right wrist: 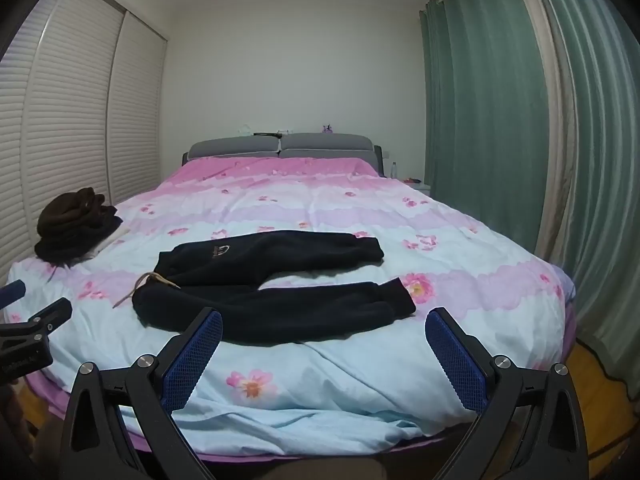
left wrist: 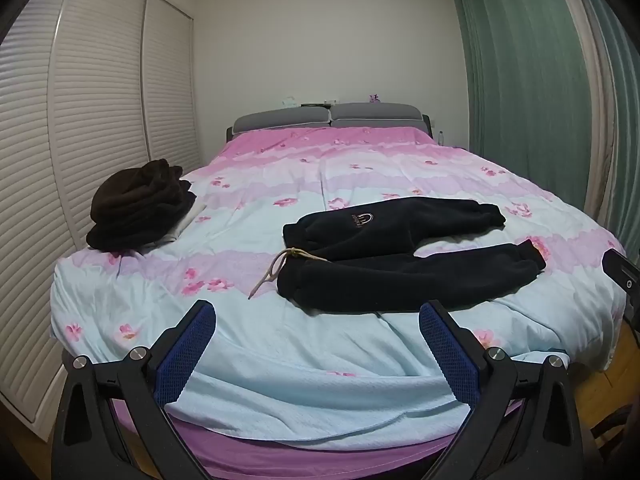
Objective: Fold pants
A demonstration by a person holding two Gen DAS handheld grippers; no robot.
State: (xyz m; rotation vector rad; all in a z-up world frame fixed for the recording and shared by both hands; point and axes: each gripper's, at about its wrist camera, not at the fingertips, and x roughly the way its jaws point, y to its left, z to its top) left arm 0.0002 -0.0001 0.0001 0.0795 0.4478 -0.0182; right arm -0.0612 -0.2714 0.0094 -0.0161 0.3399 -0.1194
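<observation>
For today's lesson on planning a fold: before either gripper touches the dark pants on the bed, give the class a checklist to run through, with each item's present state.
1. Pants spread flat, legs apart: ok.
2. Left gripper open, holding nothing: ok.
3. Right gripper open, holding nothing: ok.
4. Drawstring tucked in: not ok, it trails onto the quilt.
5. Brown pile apart from the pants: ok.
6. Underside of the pants smooth: cannot tell.
</observation>
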